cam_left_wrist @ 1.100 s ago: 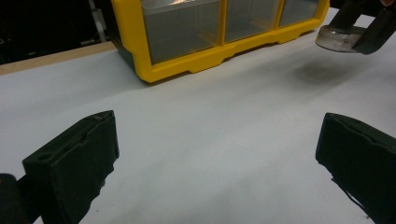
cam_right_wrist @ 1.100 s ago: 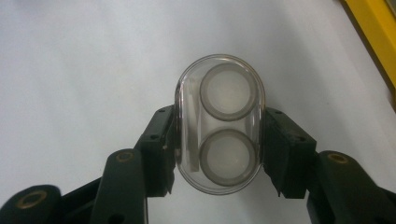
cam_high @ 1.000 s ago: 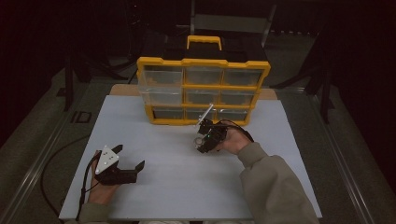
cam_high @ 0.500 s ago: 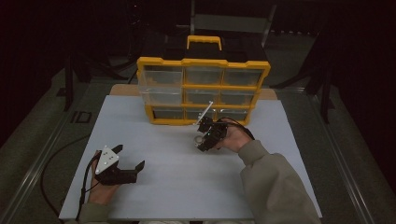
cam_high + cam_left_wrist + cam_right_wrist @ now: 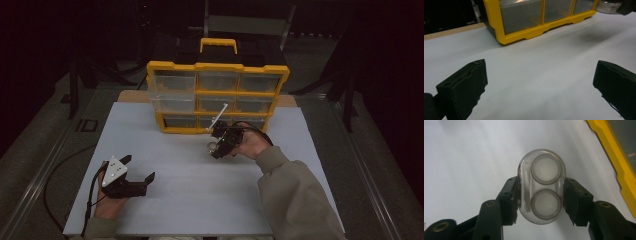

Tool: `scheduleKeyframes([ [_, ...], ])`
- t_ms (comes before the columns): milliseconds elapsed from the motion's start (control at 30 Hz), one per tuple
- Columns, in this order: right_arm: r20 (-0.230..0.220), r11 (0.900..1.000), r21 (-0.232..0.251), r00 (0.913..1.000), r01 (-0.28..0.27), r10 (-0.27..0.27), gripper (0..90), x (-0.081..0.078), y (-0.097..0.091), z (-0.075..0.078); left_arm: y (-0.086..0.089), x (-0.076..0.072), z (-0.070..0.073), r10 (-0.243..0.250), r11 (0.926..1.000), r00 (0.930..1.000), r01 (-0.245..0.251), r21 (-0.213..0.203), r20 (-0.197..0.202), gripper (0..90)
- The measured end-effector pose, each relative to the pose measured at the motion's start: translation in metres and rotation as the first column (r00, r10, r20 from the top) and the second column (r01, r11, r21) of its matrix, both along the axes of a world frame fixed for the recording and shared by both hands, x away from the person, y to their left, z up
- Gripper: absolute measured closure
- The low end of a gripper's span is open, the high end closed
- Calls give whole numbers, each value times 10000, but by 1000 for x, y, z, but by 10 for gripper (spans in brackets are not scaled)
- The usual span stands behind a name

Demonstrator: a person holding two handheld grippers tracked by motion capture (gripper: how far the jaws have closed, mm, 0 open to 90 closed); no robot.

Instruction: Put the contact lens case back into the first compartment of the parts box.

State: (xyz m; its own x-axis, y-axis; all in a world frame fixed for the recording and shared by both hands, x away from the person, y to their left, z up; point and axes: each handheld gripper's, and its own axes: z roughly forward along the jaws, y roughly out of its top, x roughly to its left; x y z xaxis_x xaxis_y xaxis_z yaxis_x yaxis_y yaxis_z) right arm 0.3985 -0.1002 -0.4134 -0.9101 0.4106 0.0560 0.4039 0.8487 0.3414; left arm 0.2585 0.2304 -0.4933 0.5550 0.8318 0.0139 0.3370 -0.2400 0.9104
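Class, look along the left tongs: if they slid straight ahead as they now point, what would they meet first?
Probably the yellow organizer. The left tongs stand open over bare white table, and nothing lies between; depth is hard to judge.

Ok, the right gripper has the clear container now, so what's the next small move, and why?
Probably carry it toward the yellow organizer: the right gripper is clamped on the clear container above bare table, while the left gripper rests open.

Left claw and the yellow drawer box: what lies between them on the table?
Only bare white table lies between the left claw and the box, in the left gripper view.
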Motion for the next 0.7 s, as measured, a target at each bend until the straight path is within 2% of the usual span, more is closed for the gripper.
scheduleKeyframes([
  [700,238,9997,122,9995,-203,200,493,3,1,21,0,0,0,-17,10000,10000,17,22,-19,0],
])
